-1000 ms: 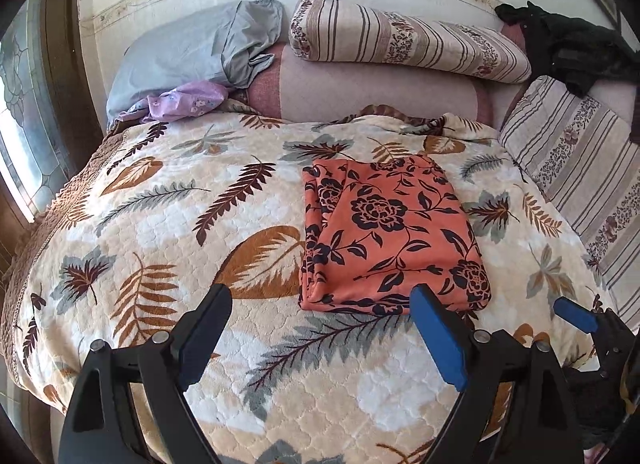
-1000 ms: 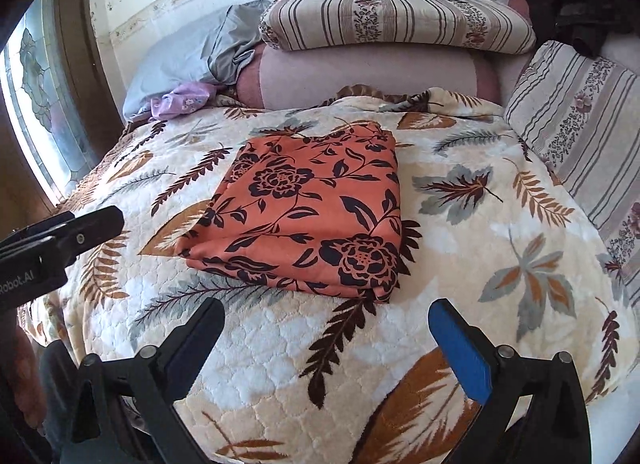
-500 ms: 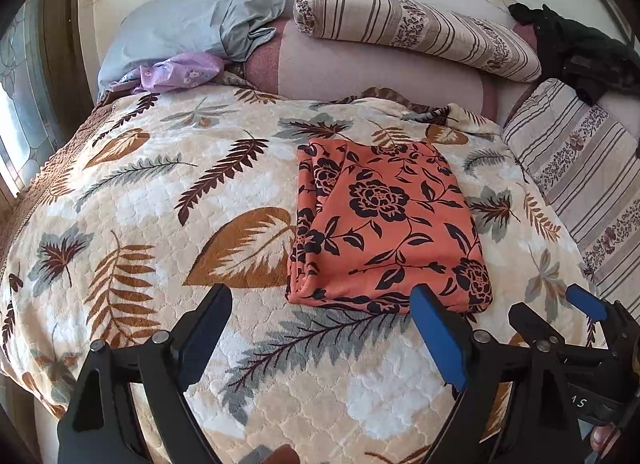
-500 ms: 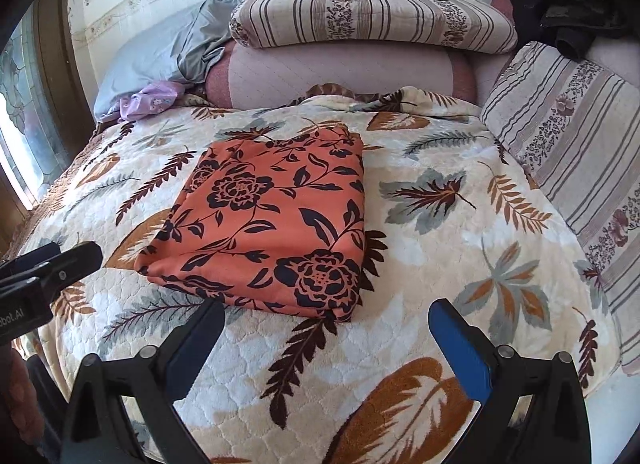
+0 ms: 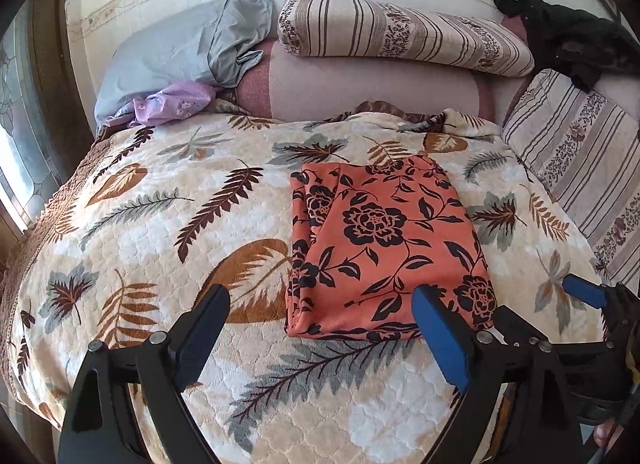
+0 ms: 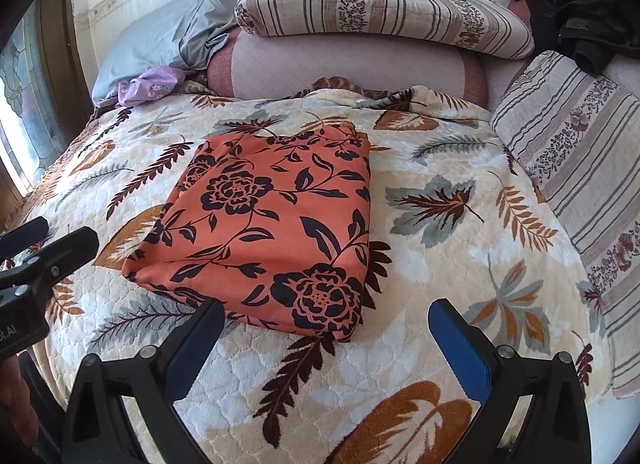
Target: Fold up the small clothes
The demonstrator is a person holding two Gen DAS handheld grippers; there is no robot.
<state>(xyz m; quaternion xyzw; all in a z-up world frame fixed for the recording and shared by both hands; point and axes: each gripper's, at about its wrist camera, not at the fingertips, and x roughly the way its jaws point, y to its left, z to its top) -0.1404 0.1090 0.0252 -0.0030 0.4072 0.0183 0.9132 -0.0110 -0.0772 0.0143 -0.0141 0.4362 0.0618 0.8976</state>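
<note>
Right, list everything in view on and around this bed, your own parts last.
folded garment: one, orange with black flowers, lying flat on the blanket.
blanket: one, cream with leaf print, covering the bed.
striped pillows: two, beige, one on the headboard cushion, one at the right edge.
headboard cushion: one, pink, behind the blanket.
grey pillow: one, far left corner.
lilac cloth: one, below the grey pillow.
black clothing: one heap, far right corner.
left gripper: fingers open, empty, near the garment's front edge.
right gripper: fingers open, empty.
</note>
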